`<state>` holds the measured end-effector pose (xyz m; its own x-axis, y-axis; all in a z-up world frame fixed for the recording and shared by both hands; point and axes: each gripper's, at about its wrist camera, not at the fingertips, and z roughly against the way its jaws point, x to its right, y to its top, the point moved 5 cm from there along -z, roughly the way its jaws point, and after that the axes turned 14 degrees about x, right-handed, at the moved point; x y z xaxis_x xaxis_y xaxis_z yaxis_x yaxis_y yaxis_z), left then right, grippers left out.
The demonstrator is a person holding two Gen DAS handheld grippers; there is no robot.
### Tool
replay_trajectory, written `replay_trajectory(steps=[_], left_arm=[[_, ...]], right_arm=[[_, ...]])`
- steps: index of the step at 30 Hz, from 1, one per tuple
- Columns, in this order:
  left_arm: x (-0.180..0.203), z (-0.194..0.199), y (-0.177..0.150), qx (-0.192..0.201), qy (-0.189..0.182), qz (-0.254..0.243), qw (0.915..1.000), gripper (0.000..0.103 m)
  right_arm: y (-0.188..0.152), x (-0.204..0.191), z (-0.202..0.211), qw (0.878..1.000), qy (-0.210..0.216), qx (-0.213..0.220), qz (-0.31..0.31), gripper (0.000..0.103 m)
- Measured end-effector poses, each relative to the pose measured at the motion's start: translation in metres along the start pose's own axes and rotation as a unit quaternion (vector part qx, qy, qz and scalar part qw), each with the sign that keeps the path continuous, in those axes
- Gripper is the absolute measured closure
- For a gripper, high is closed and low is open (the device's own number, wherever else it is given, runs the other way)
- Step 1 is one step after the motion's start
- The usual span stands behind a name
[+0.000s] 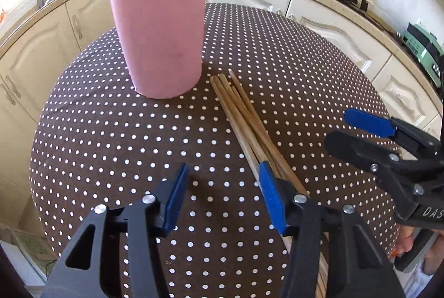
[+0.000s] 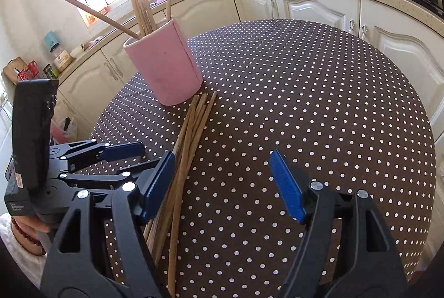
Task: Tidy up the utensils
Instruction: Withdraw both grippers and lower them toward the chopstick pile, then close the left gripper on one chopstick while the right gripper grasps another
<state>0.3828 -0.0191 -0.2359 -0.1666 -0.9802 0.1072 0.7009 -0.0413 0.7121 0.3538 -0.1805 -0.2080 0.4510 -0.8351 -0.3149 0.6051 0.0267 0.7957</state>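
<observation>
Both grippers are released and hold nothing. The chopsticks point(image 1: 244, 120) lie in a bundle on the surface point(image 1: 111, 137), just beside the cup point(image 1: 159, 40). Bring your right gripper point(image 2: 222, 181) over one stick only, near its middle, and close slowly. Your left gripper point(image 1: 223, 195) is close to the bundle; keep it aside. The cup already holds sticks, so enter it steeply.

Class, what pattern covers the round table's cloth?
White polka dots on the dark brown tablecloth, clearest in the right wrist view.
</observation>
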Motion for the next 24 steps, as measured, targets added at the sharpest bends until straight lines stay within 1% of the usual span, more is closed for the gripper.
replay_trajectory(steps=[7, 10, 13, 17, 19, 20, 21, 22, 23, 24], left_arm=[[0.017, -0.014, 0.006, -0.006, 0.005, -0.012, 0.9999, 0.051], [0.017, -0.018, 0.011, -0.014, 0.006, -0.011, 0.9998, 0.051], [0.016, -0.019, 0.011, -0.02, 0.003, -0.014, 0.9997, 0.055], [0.011, -0.017, 0.011, -0.03, 0.006, -0.014, 0.9994, 0.056], [0.013, -0.018, 0.011, -0.033, 0.013, -0.018, 0.9992, 0.056], [0.014, -0.019, 0.011, -0.036, 0.021, -0.026, 0.9988, 0.059], [0.016, -0.021, 0.011, -0.034, 0.04, -0.045, 0.9976, 0.061], [0.017, -0.022, 0.012, -0.031, 0.043, -0.052, 0.9973, 0.06], [0.017, -0.023, 0.013, -0.031, 0.043, -0.045, 0.9976, 0.061], [0.016, -0.023, 0.014, -0.032, 0.045, -0.044, 0.9975, 0.068]], right_arm=[[0.0, 0.002, -0.007, 1.0, 0.0, -0.008, -0.002, 0.032], [0.001, 0.002, -0.011, 1.0, -0.002, -0.014, -0.002, 0.032], [0.002, 0.001, -0.011, 1.0, -0.002, -0.019, 0.0, 0.032], [0.004, -0.001, -0.014, 1.0, -0.003, -0.025, -0.002, 0.032], [0.006, 0.001, -0.015, 1.0, -0.007, -0.029, -0.001, 0.032], [0.007, 0.001, -0.017, 0.999, -0.007, -0.032, -0.001, 0.032], [0.006, 0.001, -0.019, 0.999, -0.009, -0.037, -0.003, 0.033], [0.006, 0.001, -0.021, 0.999, -0.014, -0.043, -0.002, 0.033], [0.006, 0.001, -0.023, 0.999, -0.017, -0.047, 0.0, 0.032], [0.005, 0.001, -0.025, 0.998, -0.019, -0.053, 0.002, 0.033]])
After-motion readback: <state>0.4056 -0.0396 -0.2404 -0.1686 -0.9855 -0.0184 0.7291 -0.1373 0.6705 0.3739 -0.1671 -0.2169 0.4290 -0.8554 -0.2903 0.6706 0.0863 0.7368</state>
